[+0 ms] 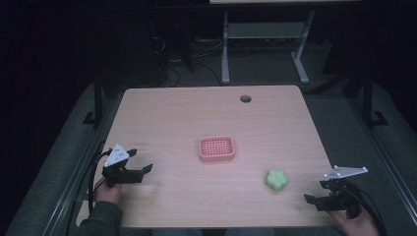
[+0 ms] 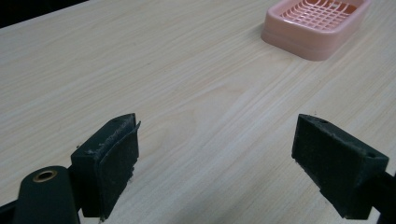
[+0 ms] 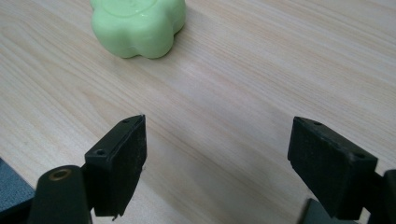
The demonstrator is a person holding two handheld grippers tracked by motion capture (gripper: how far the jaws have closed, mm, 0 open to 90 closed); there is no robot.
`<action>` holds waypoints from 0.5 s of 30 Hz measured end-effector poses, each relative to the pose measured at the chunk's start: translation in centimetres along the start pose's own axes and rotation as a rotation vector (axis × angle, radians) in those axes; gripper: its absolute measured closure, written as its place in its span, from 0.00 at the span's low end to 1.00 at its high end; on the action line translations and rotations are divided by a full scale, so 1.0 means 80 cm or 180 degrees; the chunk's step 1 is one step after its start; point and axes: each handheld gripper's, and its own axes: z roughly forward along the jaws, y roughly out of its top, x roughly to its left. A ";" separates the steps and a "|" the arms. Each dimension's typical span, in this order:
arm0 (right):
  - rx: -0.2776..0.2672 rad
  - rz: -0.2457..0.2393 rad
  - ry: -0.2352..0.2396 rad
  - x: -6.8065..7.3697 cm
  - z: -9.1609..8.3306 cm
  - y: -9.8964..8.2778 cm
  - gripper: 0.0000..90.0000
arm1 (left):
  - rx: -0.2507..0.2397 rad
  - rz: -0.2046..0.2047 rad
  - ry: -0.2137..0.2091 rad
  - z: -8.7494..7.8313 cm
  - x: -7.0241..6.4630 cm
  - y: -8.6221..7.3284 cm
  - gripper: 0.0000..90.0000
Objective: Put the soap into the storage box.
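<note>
Light wood-grain table with rounded corners and a round hole near its far edge. Two things lie on the top. A pink soap dish with a grid-patterned floor sits near the middle, ahead and to the right of the left gripper, well apart from it. A green flower-shaped soap lies ahead and to the left of the right gripper, near it but not touching. Bare wood shows between each gripper's wide-set jaws.
</note>
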 end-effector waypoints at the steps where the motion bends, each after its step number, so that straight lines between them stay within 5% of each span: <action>1: 0.0007 -0.0007 -0.0001 0.000 0.000 0.000 0.21 | 0.0006 -0.0010 -0.0004 0.000 0.000 0.000 0.16; 15: 0.0090 -0.0132 0.0003 0.013 0.001 0.017 0.21 | 0.0065 0.0080 -0.0074 -0.002 -0.003 -0.001 0.16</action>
